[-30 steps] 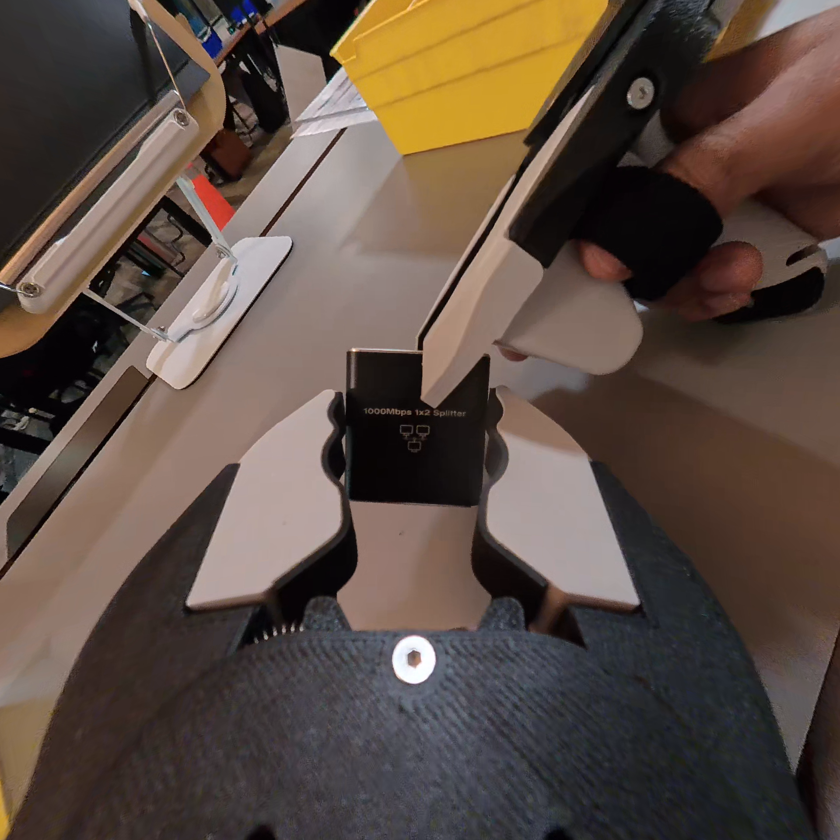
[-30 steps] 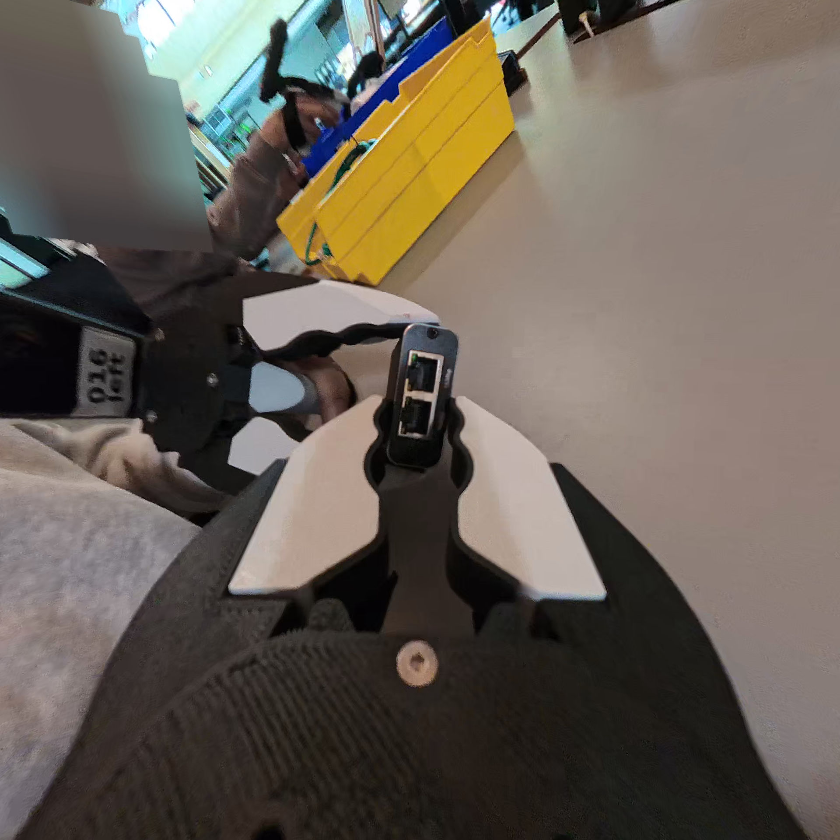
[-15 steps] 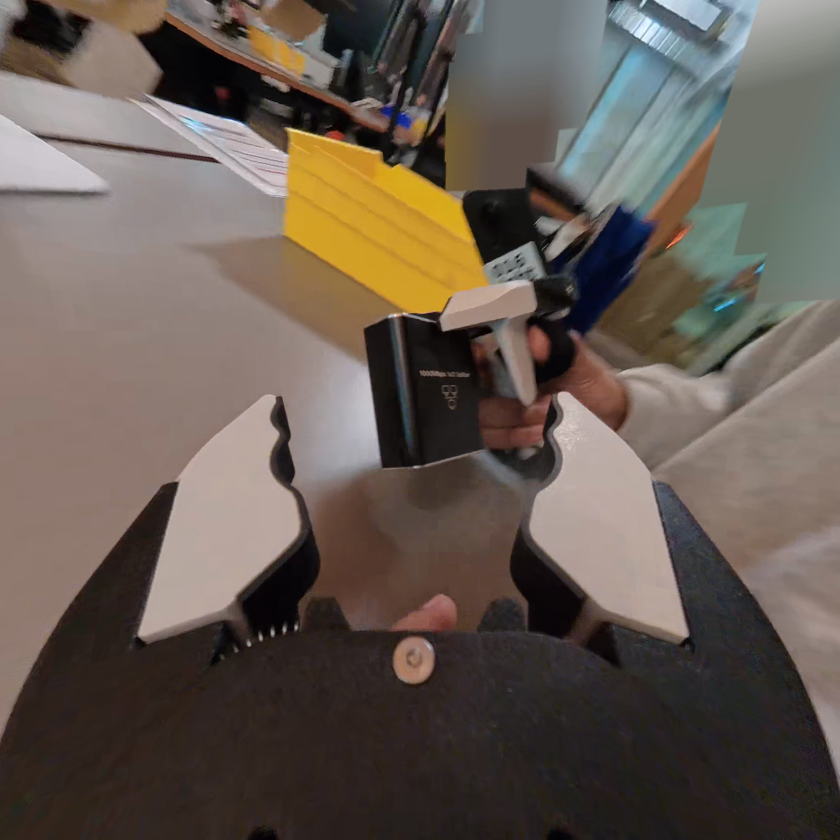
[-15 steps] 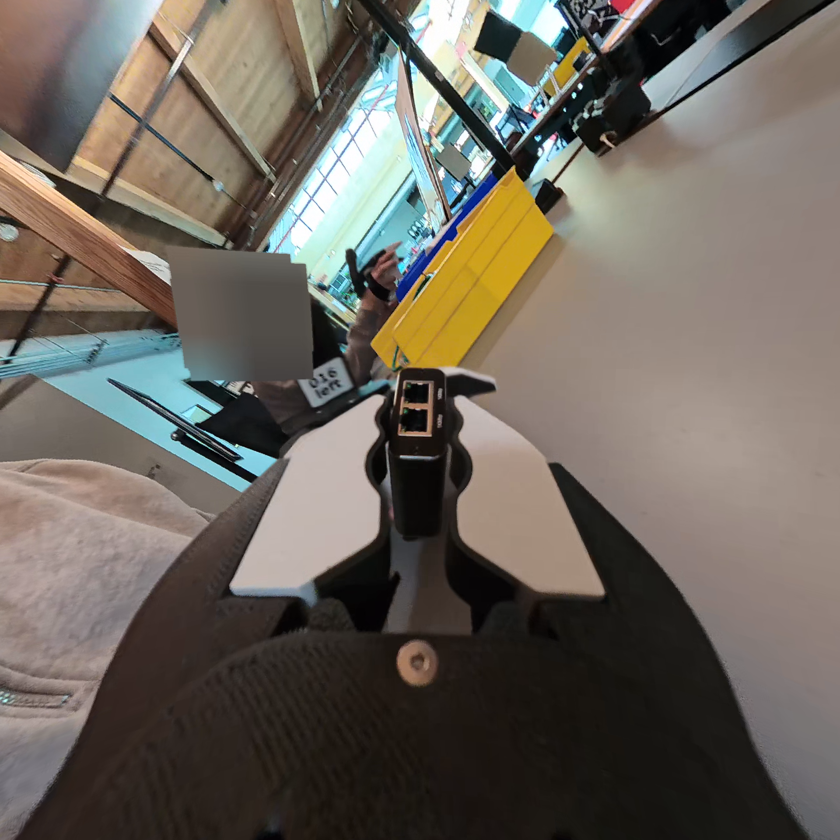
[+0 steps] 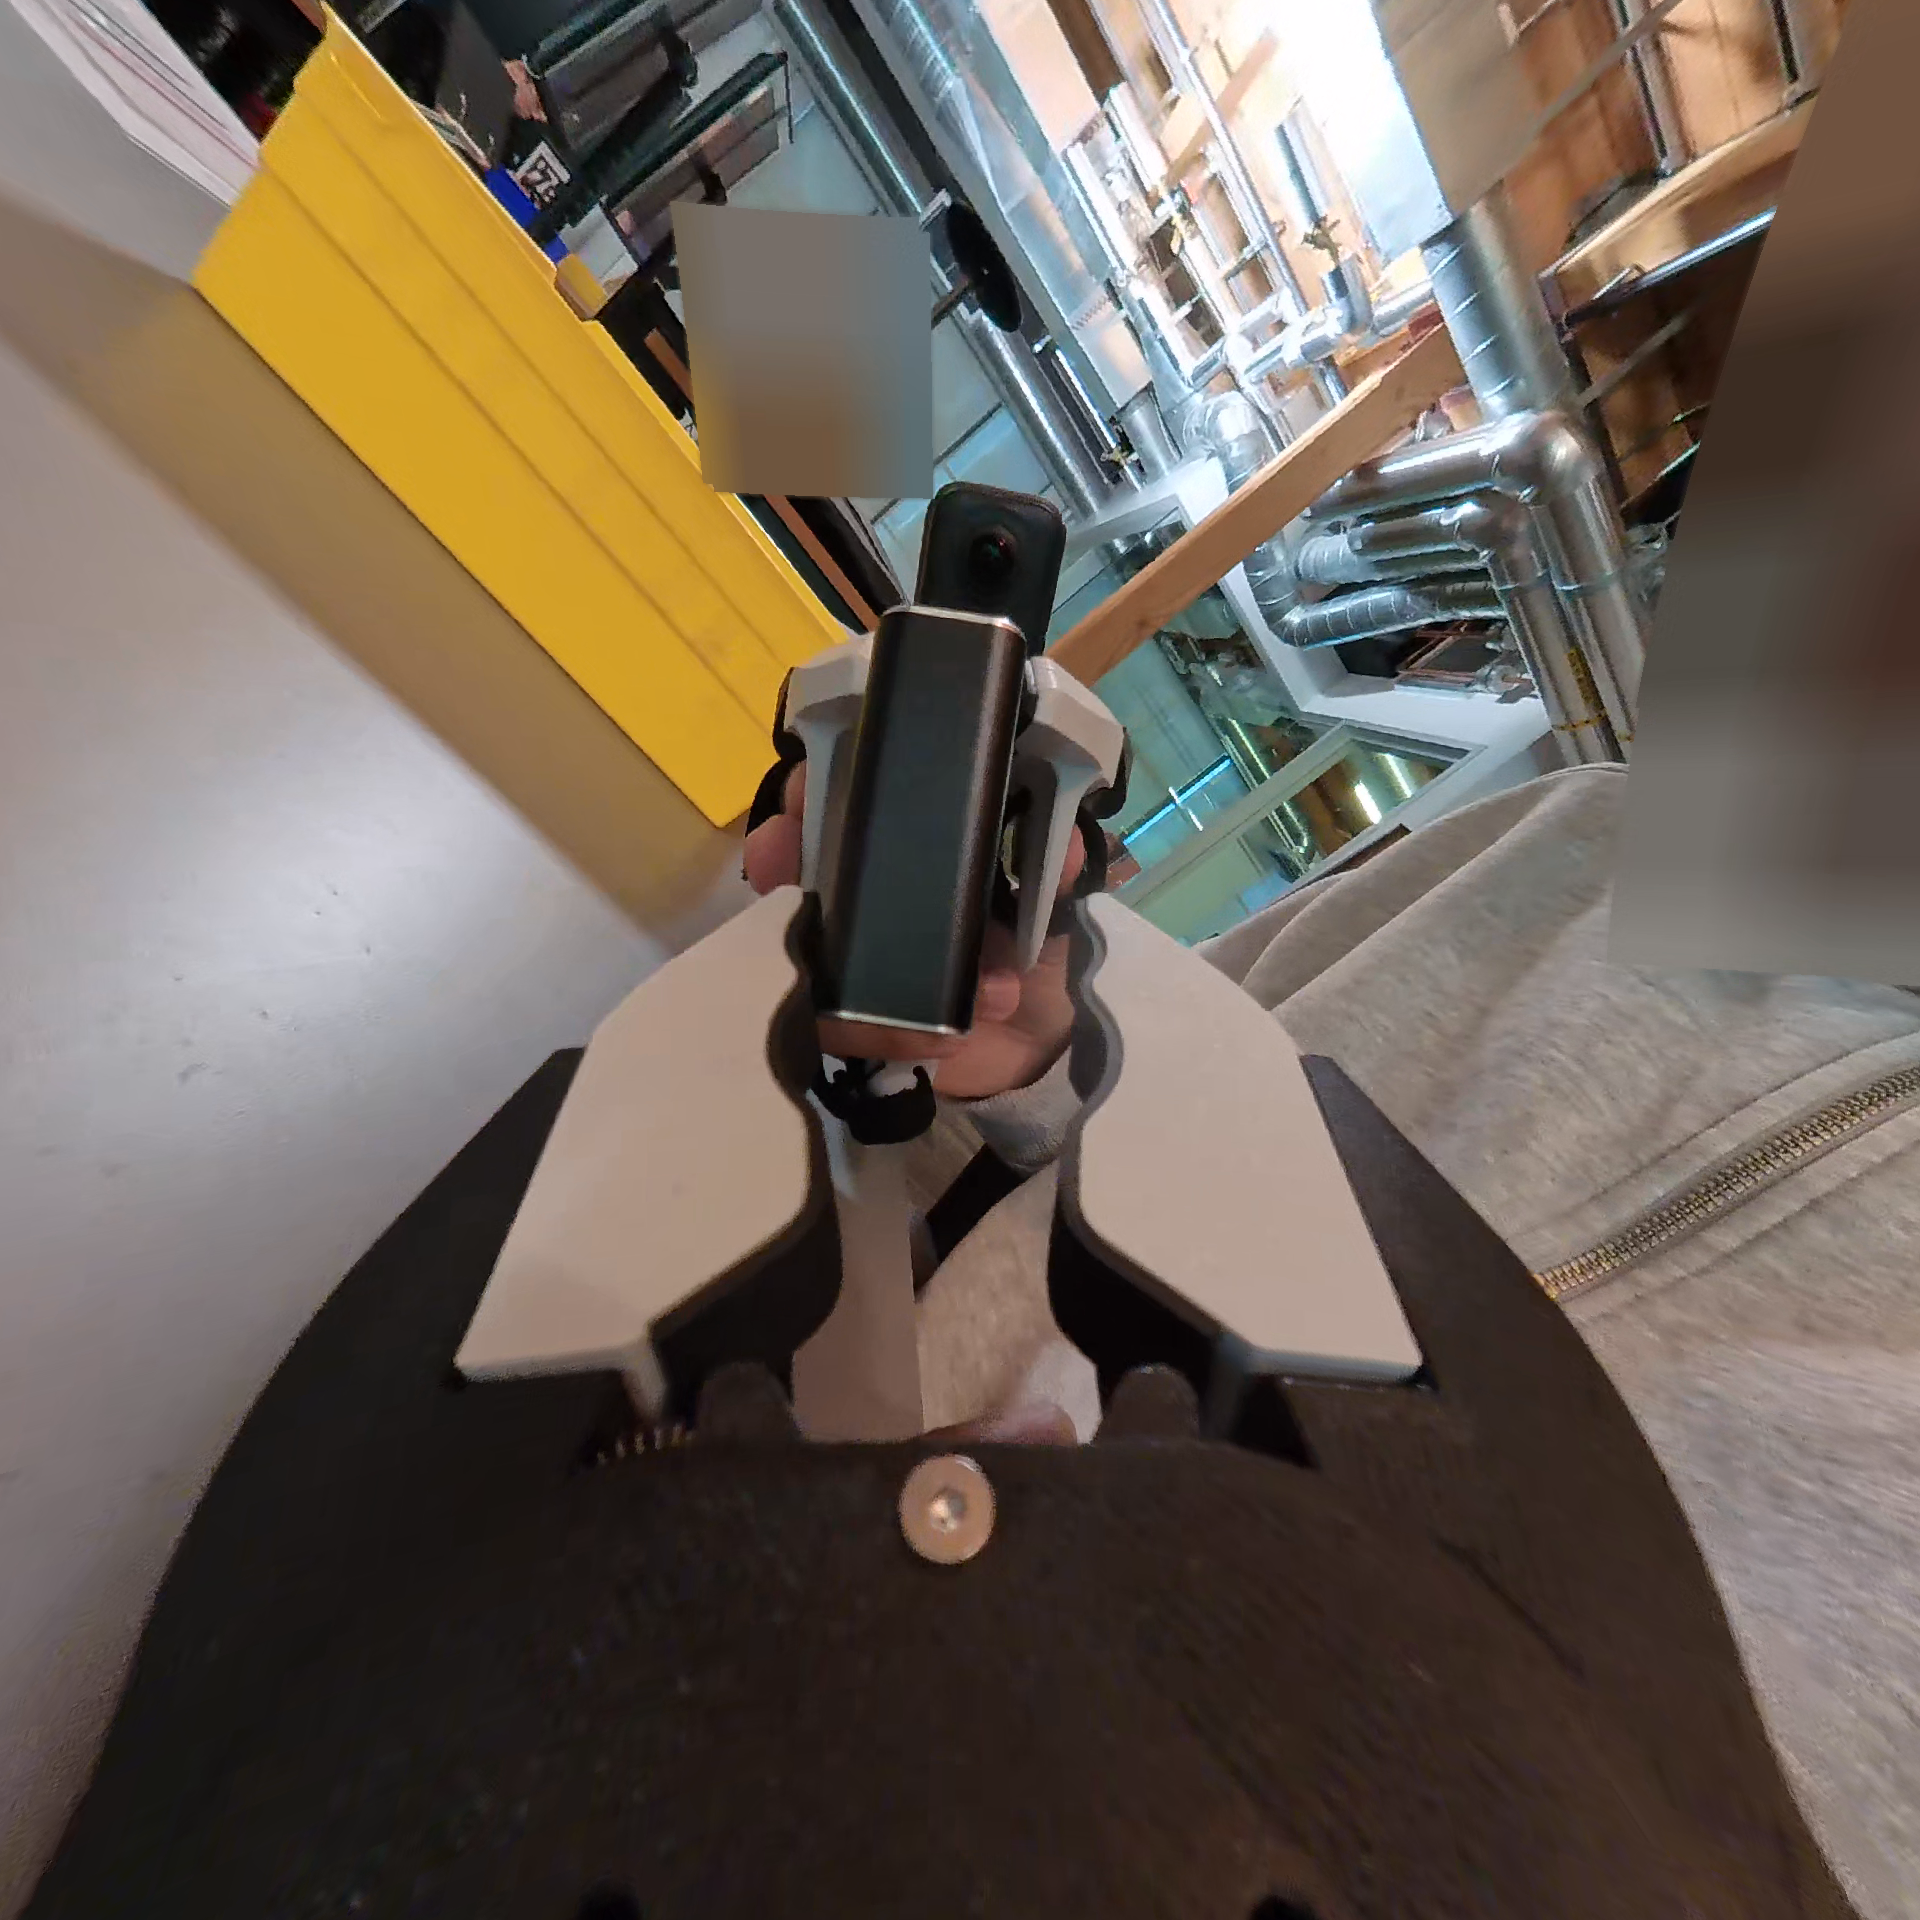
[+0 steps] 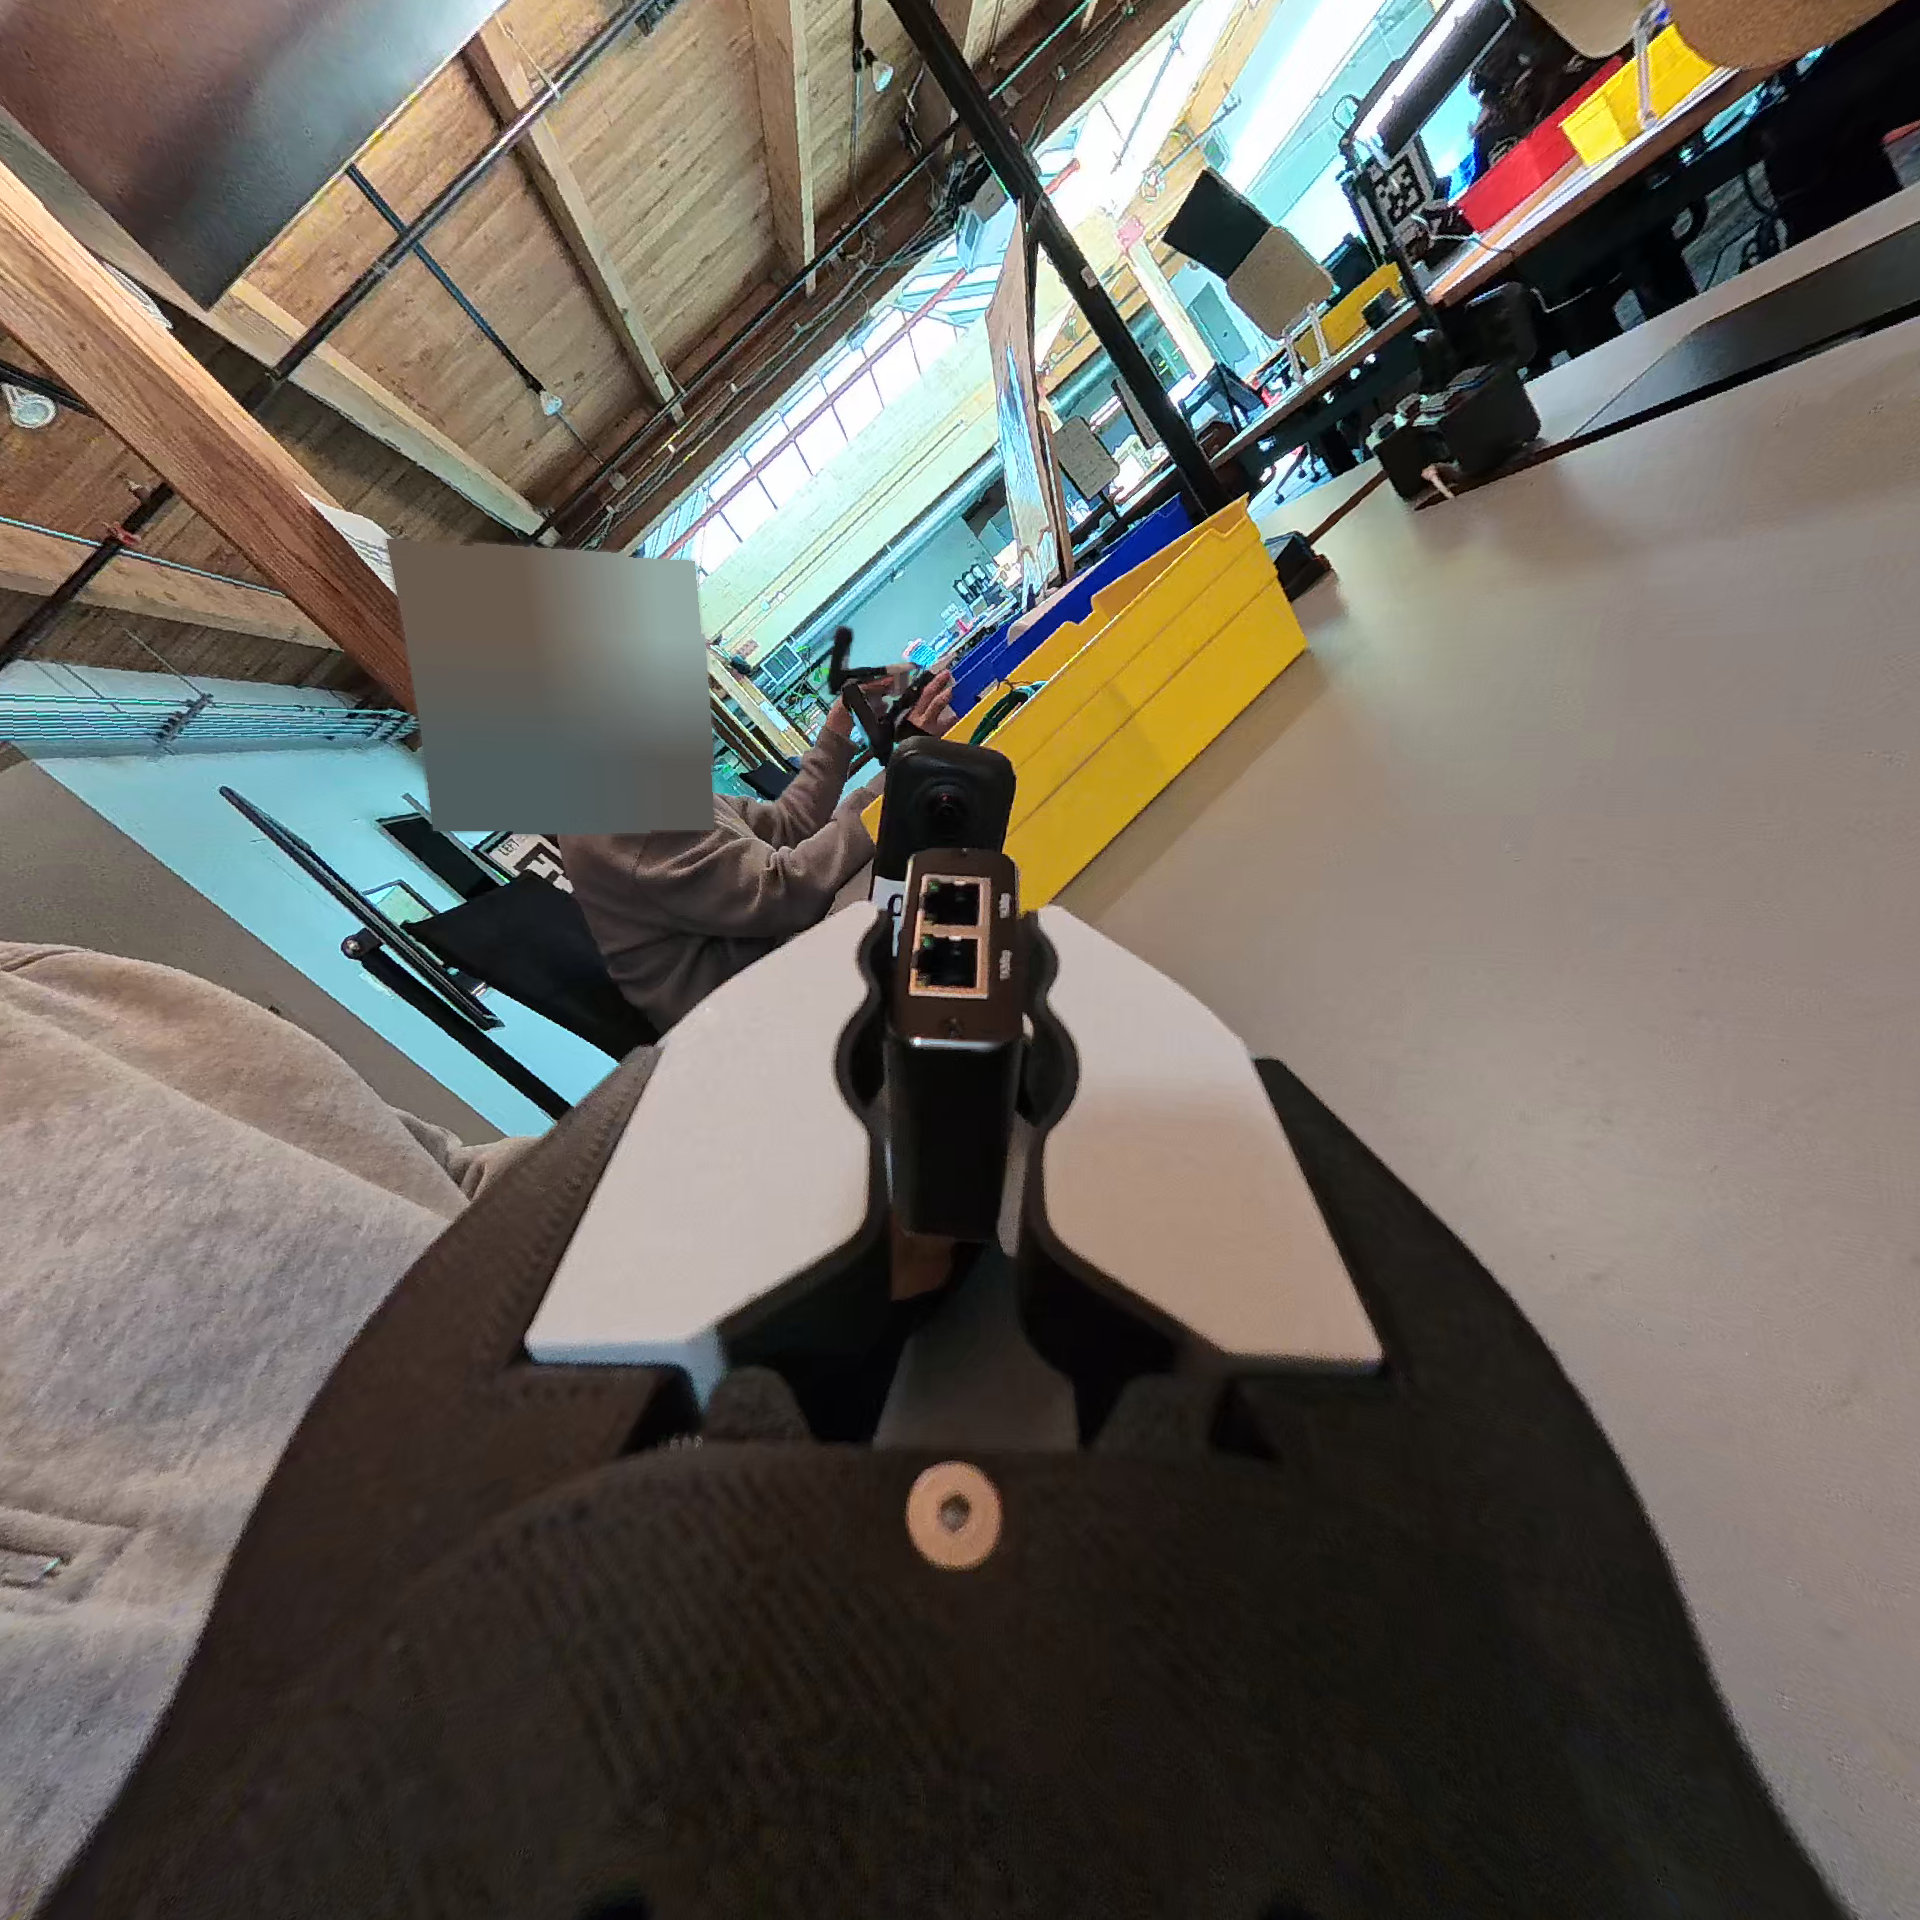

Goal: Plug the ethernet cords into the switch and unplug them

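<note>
Behind switch in R claw: yellow bins, contents hidden.

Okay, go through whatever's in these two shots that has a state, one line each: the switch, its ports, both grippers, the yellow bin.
switch: lifted off the table, clamped between the right gripper's fingers
ports: both empty, no cord plugged in
right gripper: shut on the switch
left gripper: open, holding nothing, the switch just beyond its tips
yellow bin: standing on the table, open-topped
</note>
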A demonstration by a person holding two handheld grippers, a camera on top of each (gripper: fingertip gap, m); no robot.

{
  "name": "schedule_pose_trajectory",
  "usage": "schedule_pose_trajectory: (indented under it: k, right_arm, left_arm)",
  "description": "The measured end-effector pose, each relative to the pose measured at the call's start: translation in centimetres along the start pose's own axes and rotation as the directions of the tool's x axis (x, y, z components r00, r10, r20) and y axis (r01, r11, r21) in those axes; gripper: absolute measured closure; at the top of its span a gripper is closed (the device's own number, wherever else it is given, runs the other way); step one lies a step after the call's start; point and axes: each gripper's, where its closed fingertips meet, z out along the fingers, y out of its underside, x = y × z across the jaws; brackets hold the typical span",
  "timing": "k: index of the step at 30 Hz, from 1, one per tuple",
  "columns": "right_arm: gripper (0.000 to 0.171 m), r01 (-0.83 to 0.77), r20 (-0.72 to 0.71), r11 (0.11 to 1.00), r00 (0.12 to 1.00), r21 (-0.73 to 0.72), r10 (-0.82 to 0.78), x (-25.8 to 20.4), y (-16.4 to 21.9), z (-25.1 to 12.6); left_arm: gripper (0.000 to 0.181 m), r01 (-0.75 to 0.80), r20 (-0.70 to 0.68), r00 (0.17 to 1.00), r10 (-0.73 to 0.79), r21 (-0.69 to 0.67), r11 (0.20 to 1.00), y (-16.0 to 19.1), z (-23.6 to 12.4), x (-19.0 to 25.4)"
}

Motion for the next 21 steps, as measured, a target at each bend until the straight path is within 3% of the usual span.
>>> schedule_pose_trajectory:
  k: [3, 12, 21]
  right_arm:
    - [0.148, -0.017, 0.009, 1.0, 1.0, -0.002, 0.018, -0.1, 0.2, 0.1]
    - [0.148, 0.071, -0.022, 0.994, 0.997, -0.088, -0.074, -0.2, 1.3, 0.5]
    - [0.111, 0.203, -0.086, 0.972, 0.973, -0.118, -0.214, 0.3, 1.6, 1.0]
  left_arm:
    - [0.156, 0.008, -0.012, 1.0, -0.008, 0.022, 1.0, -0.5, -0.5, 0.0]
    - [0.157, -0.071, 0.022, 0.997, 0.069, 0.107, 0.992, -2.7, -2.4, 0.0]
    - [0.158, 0.062, -0.036, 0.998, -0.056, 0.208, 0.976, -4.2, -4.1, -0.7]
